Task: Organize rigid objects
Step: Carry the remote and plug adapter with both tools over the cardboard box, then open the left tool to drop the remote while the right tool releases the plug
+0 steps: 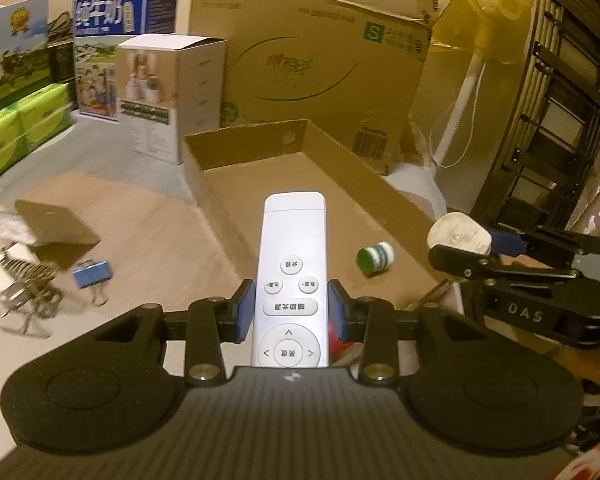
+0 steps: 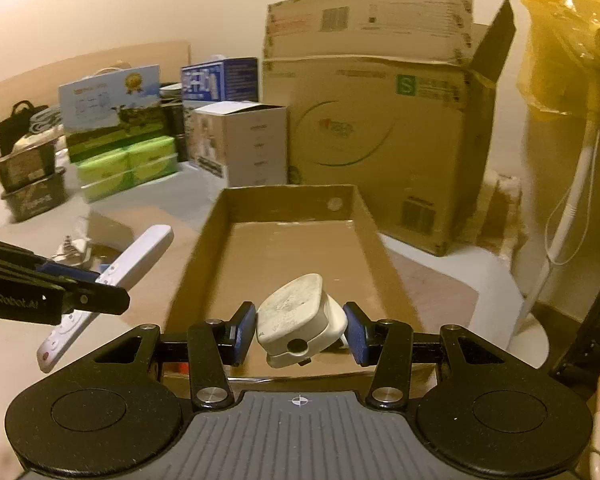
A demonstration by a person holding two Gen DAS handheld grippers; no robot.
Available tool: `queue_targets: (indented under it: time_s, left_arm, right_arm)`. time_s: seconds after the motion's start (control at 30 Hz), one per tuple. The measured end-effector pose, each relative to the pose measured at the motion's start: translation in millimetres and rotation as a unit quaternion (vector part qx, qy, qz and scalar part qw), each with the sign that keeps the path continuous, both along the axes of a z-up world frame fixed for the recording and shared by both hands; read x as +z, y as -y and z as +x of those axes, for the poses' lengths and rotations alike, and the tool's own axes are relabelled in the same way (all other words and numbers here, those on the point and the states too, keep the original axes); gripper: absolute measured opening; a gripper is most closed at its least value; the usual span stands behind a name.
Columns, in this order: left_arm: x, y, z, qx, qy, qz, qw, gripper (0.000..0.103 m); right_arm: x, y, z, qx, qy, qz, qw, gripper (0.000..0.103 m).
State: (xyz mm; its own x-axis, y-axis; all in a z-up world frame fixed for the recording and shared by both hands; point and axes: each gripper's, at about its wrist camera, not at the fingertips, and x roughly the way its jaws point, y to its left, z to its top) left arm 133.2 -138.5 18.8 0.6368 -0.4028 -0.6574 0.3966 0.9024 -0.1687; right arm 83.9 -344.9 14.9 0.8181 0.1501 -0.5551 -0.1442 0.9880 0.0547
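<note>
- White remote (image 1: 291,280): clamped between the blue pads of the left gripper (image 1: 291,308), fingers closed against its two long sides; button face up, far end pointing toward the tray. In the right wrist view the same remote (image 2: 112,284) is seen slanting out of the left gripper (image 2: 96,280), left of the tray.
- Off-white plug (image 2: 300,316): sits between the fingers of the right gripper (image 2: 300,330), which have closed in on it; the left pad touches it, and contact at the right pad cannot be told. It hangs over the tray's near end. From the left wrist view the plug (image 1: 460,238) shows at the tip of the right gripper (image 1: 496,246), beside the tray's right wall.
- Cardboard tray (image 1: 364,176): shallow, open-topped, on the surface; its far wall (image 2: 288,200) has a round hole near the right corner.
- Green-capped bottle (image 1: 375,257): lying on its side inside the tray, near the right wall.
- Blue binder clip (image 1: 93,276): on the surface left of the tray, just beside a wire rack (image 1: 30,284).
- Large cardboard box (image 2: 380,136): behind the tray's far end.
</note>
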Motion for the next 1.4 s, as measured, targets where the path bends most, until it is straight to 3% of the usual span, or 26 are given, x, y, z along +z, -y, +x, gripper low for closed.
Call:
queue_targets:
  time_s: [0.8,1.1,1.4]
  left_arm:
    - [-21.1,49.3,72.3,0.0,-0.016,0.014,0.9998,0.035]
    - [-29.7,49.4,88.1,0.015,-0.021,0.02,0.9995,0.035]
    - [-23.9,32.4,79.7,0.034,-0.007,0.018,0.9993,0.035]
  right_arm:
    - [-31.6,31.8,39.5,-0.013,-0.026,0.008,1.0,0.048]
    - [-38.8,31.3,45.3,-0.012,-0.033,0.009,0.999,0.048]
    - [-41.2,27.5,46.1,-0.01,-0.037,0.01,0.999,0.048]
